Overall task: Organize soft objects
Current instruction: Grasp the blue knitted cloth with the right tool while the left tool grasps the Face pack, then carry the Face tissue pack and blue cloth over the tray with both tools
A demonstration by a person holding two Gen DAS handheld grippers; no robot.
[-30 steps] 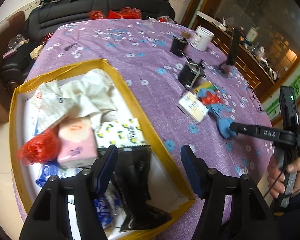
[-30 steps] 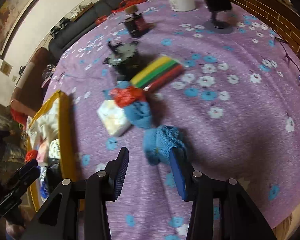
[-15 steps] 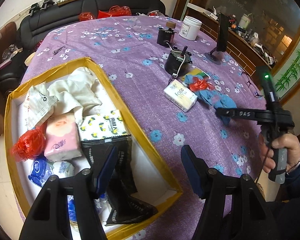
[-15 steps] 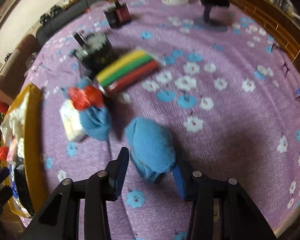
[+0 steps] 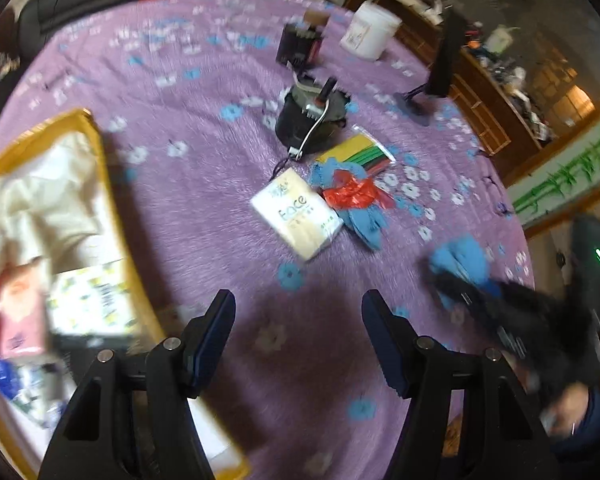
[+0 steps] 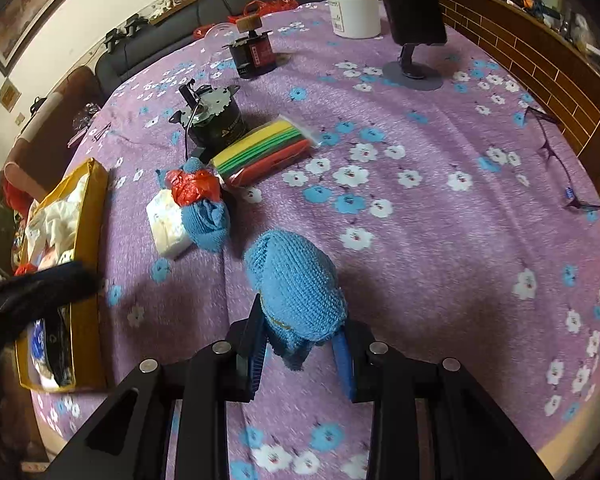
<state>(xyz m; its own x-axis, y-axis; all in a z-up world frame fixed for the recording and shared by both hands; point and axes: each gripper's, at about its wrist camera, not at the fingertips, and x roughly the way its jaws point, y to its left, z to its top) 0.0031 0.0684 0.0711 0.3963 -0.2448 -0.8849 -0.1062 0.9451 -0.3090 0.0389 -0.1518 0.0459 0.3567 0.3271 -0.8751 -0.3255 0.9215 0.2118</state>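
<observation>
Yellow box (image 5: pixel 100 184) now farther left

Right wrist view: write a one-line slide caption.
Right gripper, its jaws just closing, clamps a blue knitted cloth above the purple floral tablecloth, yellow box at left.

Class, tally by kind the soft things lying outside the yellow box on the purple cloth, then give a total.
Blue knitted pieces: 2, one in the right gripper, whose jaws have just been closing on it
Tissue packs: 1
Red plastic bags: 1
Total: 4
</observation>
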